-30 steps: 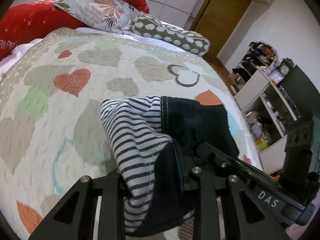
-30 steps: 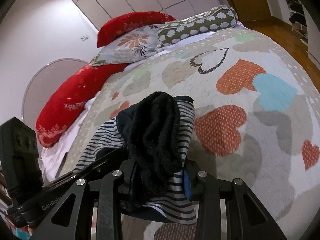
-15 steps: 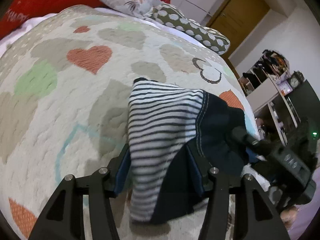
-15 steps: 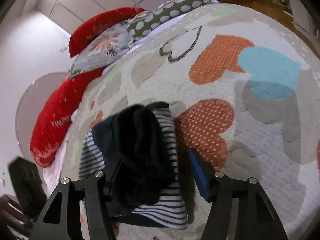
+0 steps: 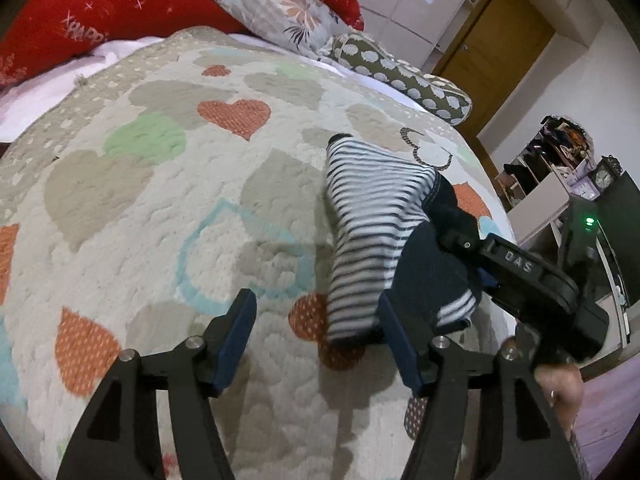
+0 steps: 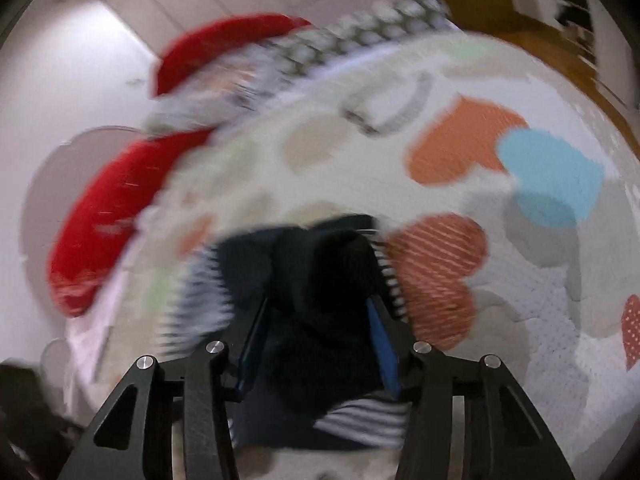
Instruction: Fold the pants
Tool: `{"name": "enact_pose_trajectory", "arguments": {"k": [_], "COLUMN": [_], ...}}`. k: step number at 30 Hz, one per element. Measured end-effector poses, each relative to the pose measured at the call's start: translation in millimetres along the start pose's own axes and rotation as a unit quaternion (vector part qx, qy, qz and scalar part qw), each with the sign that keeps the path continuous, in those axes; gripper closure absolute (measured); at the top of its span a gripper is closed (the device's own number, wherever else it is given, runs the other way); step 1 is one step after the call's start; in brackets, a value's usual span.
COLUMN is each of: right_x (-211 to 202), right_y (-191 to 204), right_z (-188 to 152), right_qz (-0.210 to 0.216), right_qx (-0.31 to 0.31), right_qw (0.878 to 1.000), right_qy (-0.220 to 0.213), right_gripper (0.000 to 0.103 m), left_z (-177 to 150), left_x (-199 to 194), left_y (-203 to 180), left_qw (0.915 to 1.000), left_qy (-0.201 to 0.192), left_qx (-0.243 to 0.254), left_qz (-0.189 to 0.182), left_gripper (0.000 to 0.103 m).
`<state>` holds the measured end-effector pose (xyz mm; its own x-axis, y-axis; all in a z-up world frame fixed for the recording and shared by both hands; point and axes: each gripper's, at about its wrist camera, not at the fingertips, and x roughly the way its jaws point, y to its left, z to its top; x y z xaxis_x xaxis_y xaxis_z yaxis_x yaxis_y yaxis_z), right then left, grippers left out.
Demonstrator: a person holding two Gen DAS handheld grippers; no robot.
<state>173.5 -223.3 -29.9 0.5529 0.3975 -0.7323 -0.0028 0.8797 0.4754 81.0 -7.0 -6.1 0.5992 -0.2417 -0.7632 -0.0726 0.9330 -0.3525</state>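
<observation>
The pants [image 5: 372, 236] are a small folded bundle, striped black-and-white with dark navy parts, lying on the heart-patterned quilt [image 5: 168, 216]. My left gripper [image 5: 316, 328] is open and empty, its right finger [image 5: 394, 340] beside the bundle's near end. The right gripper shows in the left wrist view [image 5: 516, 276] at the bundle's right side. In the blurred right wrist view, my right gripper [image 6: 316, 344] has its jaws apart around the dark part of the pants [image 6: 320, 280]; whether it grips is unclear.
Red pillows [image 5: 104, 20], a floral pillow [image 5: 276, 12] and a dotted bolster [image 5: 400, 76] lie at the bed's head. A wooden door [image 5: 492, 56] and shelves with clutter [image 5: 560, 160] stand beyond the right edge of the bed.
My left gripper has opened, let go of the pants and drawn back to the left. The bundle now lies on the quilt. The right gripper's jaws have widened and its view is moving fast.
</observation>
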Motion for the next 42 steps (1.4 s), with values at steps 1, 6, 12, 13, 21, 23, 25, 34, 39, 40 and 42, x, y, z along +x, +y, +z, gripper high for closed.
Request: {"name": "enact_pose_trajectory", "arguments": {"k": [1,6,12,13,21,23,25,34,39,40,42], "right_x": [-1,-43,-95,-102,-155,-164,-174,-178,-173,-170,-164], "right_y": [-7,-21,-26,-27,-21,-11,3,46,37,36,31], "right_z": [1,-16,-65,-75,-128,-133,-143,-180,-178,-178,-179], "right_qz": [-0.013,0.029,-0.008,-0.017,-0.066,-0.064,-0.061,-0.081,-0.098,-0.103,-0.125], "right_qx": [0.008,0.037,0.021,0.019,0.018,0.007,-0.013,-0.123,-0.106,-0.103,-0.096], "right_qw": [1.000,0.999,0.998,0.998,0.993,0.993,0.993,0.984,0.985,0.985,0.984], "right_qy": [-0.004,-0.024,-0.060,-0.063,-0.092,-0.098,-0.101,-0.103,-0.095,-0.092,-0.080], "right_gripper": [0.047,0.047,0.043,0.043,0.043,0.041,0.038,0.035,0.035,0.035,0.034], "left_z": [-2,-17,-38,-41,-61,-65,-68,-83,-84,-84,-85], "left_x": [-4,-28,-61,-67,-164,-191,-212,-244,-213,-203,-186], "left_y": [-2,-13,-37,-39,-52,-54,-55,-60,-60,-57,-51], "left_qw": [1.0000,0.9987,0.9922,0.9907,0.9630,0.9519,0.9450,0.9365,0.9573,0.9621,0.9711], "left_qy": [-0.004,-0.033,-0.082,-0.091,-0.252,-0.289,-0.310,-0.340,-0.269,-0.251,-0.217], "left_qx": [0.007,0.032,0.081,0.088,0.072,0.068,0.060,0.067,0.085,0.079,0.064], "left_qz": [0.003,0.023,0.048,0.051,0.062,0.076,0.085,0.055,0.065,0.072,0.076], "left_gripper": [0.040,0.035,0.028,0.027,0.000,0.000,0.000,0.000,0.000,0.000,0.000]}}
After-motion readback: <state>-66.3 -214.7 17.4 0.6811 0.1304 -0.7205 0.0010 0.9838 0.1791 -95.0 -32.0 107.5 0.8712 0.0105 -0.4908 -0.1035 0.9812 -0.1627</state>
